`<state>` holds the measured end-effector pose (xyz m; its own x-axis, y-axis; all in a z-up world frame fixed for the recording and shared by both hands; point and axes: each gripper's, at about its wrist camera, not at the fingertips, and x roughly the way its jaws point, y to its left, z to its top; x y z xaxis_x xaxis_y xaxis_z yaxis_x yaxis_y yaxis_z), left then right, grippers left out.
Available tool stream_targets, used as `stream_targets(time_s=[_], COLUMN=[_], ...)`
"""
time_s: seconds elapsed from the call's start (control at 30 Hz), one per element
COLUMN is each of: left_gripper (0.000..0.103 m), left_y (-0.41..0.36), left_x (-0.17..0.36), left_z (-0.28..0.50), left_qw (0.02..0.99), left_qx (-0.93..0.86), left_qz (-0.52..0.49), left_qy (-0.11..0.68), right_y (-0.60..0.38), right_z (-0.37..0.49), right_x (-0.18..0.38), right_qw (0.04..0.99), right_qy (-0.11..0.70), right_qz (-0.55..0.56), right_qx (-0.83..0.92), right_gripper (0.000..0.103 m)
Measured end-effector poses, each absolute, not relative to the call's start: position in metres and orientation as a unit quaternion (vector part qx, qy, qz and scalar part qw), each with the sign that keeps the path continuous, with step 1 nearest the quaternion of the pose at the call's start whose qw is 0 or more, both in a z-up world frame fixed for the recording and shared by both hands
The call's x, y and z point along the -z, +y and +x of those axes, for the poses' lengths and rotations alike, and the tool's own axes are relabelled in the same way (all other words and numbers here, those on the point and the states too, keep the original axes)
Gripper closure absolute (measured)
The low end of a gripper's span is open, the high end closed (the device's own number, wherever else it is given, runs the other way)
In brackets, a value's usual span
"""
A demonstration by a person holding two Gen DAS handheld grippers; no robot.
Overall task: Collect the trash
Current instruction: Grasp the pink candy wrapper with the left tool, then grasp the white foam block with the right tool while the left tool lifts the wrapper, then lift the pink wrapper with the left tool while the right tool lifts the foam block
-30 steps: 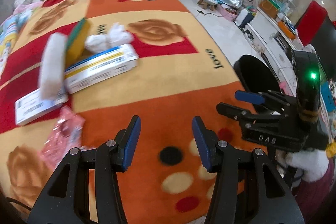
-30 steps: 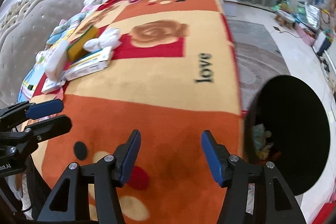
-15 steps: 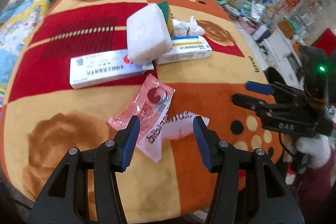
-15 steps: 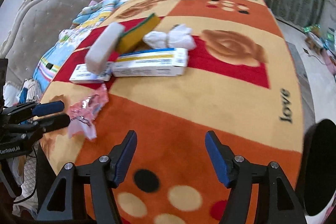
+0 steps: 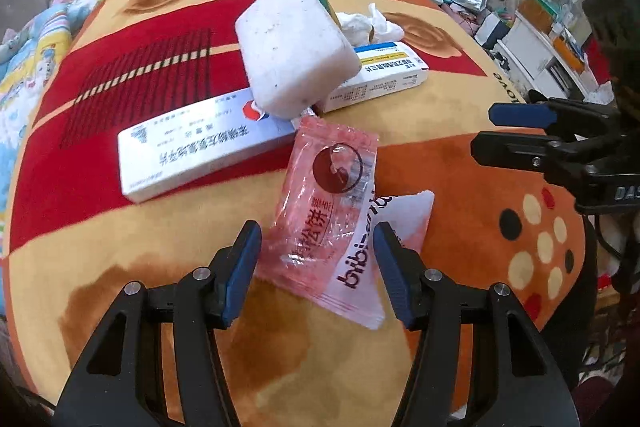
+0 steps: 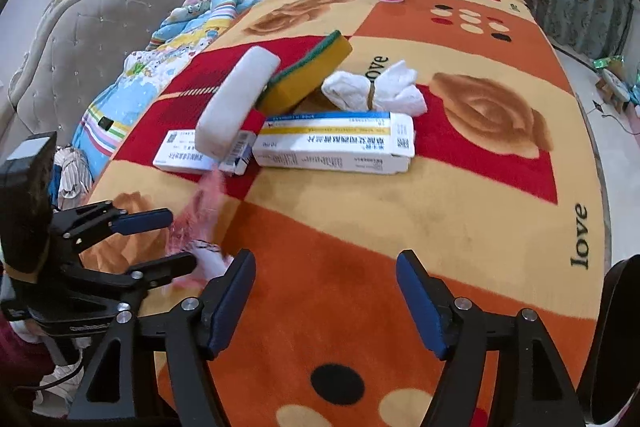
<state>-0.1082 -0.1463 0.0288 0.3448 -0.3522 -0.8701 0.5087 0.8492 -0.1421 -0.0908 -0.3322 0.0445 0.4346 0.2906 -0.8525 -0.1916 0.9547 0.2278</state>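
Wrappers lie flat on the cloth, between the left gripper fingers, whose jaws are opening, untouched. Thin, light, crinkly film (likely slippery): pinch a raised edge. Right gripper is opening too, with nothing between its jaws.

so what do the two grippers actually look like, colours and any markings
Both match: the left gripper and the right gripper have black angular plastic frames with cut-outs, silver screw heads at the joints, and flat blue pads lining the finger insides. The right one's body carries white lettering, partly cut off, in the left view. A thin black cable hangs beneath it there.
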Motion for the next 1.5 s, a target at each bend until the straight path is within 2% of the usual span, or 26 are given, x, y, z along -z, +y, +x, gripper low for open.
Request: stream_targets(time_s=[0.2, 0.3, 0.33, 0.43, 0.57, 0.63, 0.73, 1.03, 1.23, 1.4, 1.43, 1.5], left_gripper=[0.045, 0.049, 0.056, 0.085, 0.086, 0.087, 0.088, 0.091, 0.092, 0.090, 0.089, 0.075], left_y=[-0.151, -0.148, -0.147, -0.135, -0.115, -0.109, -0.106, -0.131, -0.164, -0.159, -0.154, -0.143], left_x=[-0.023, -0.023, -0.024, -0.026, -0.028, -0.030, -0.034, -0.053, -0.061, -0.056, -0.055, -0.054], left_z=[-0.110, -0.114, -0.115, -0.114, -0.113, -0.113, -0.113, -0.115, -0.117, -0.114, -0.113, -0.115], left_qw=[0.821, 0.821, 0.819, 0.811, 0.811, 0.812, 0.814, 0.815, 0.816, 0.815, 0.816, 0.820], left_qx=[0.269, 0.277, 0.279, 0.276, 0.262, 0.259, 0.259, 0.284, 0.294, 0.274, 0.266, 0.246], left_qz=[0.090, 0.081, 0.081, 0.060, 0.025, 0.011, -0.002, -0.021, 0.001, -0.016, -0.027, -0.041], left_qy=[0.495, 0.493, 0.496, 0.512, 0.522, 0.523, 0.520, 0.504, 0.498, 0.510, 0.513, 0.515], right_y=[-0.322, -0.309, -0.303, -0.284, -0.267, -0.260, -0.255, -0.312, -0.362, -0.390, -0.393, -0.395], right_z=[-0.072, -0.057, -0.050, -0.031, -0.006, 0.003, 0.000, -0.056, -0.084, -0.101, -0.103, -0.105], right_x=[-0.057, -0.065, -0.066, -0.067, -0.054, -0.046, -0.042, -0.079, -0.076, -0.070, -0.069, -0.066], right_qw=[0.850, 0.851, 0.852, 0.849, 0.838, 0.834, 0.836, 0.865, 0.873, 0.873, 0.873, 0.871], right_qy=[0.497, 0.490, 0.487, 0.485, 0.491, 0.494, 0.490, 0.445, 0.449, 0.452, 0.453, 0.455], right_qz=[0.073, 0.079, 0.077, 0.079, 0.105, 0.112, 0.097, 0.076, 0.075, 0.091, 0.092, 0.095], right_qx=[-0.159, -0.173, -0.177, -0.194, -0.214, -0.221, -0.227, -0.219, -0.175, -0.158, -0.157, -0.158], right_gripper=[0.032, 0.032, 0.032, 0.032, 0.034, 0.060, 0.067, 0.068, 0.068, 0.068, 0.068, 0.068])
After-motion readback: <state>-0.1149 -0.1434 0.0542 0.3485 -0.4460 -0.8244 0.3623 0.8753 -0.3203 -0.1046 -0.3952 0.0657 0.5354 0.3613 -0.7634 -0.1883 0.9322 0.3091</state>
